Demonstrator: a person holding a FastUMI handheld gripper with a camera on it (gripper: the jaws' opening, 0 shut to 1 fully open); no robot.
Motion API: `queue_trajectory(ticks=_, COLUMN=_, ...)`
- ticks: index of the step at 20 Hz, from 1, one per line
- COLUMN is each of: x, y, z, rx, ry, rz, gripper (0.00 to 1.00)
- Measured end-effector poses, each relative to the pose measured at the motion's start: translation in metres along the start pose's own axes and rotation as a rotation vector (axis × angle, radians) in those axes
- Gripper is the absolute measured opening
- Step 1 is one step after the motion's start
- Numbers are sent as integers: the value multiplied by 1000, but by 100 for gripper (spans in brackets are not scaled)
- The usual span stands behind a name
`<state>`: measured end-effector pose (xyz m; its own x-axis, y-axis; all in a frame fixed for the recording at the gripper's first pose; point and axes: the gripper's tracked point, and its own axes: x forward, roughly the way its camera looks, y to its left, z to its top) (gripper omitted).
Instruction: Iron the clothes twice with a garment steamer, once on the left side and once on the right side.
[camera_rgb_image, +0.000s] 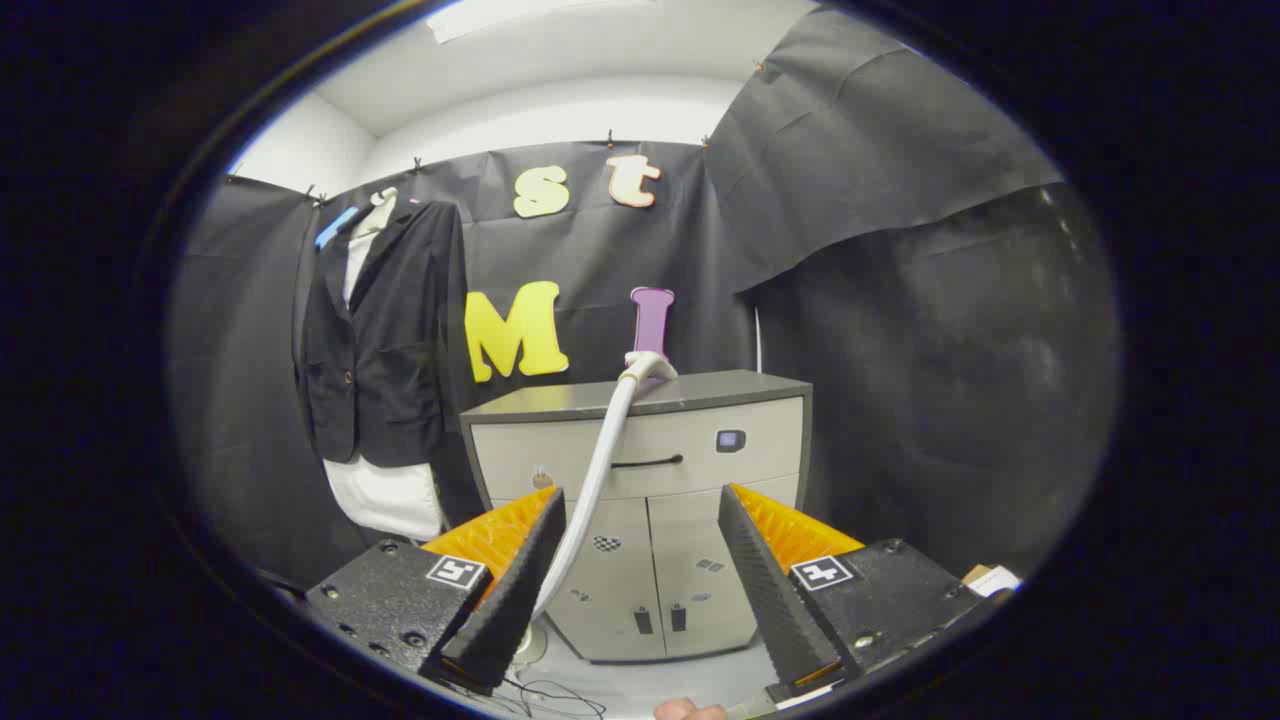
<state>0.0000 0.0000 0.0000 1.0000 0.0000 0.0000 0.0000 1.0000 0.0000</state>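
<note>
A dark jacket (385, 330) over a white shirt (390, 497) hangs on the booth wall, beyond the fingers and off to their left. The garment steamer's head (650, 365) lies on top of a grey cabinet (560, 400), and its pale hose (600, 470) runs down the cabinet front, passing just beside the left finger. My gripper (640, 515) is open, well short of the cabinet, with nothing between its fingers.
The cabinet has a drawer with a dark handle (647, 462) and two doors below. Thin cables (550, 692) lie on the pale floor near the fingers. A fingertip of a hand (685, 710) shows below the gripper. A cardboard piece (985, 577) sits by the right finger.
</note>
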Motion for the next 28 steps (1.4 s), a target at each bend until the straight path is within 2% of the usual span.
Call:
queue_trajectory(ticks=11, x=-12, y=-11, z=1, rx=22, ry=11, rz=-19, gripper=96)
queue_trajectory(ticks=19, x=-21, y=1, z=14, rx=-35, ry=-23, rz=1, gripper=96)
queue_trajectory(ticks=28, x=-21, y=7, z=8, rx=-16, ry=-7, rz=-42, gripper=96)
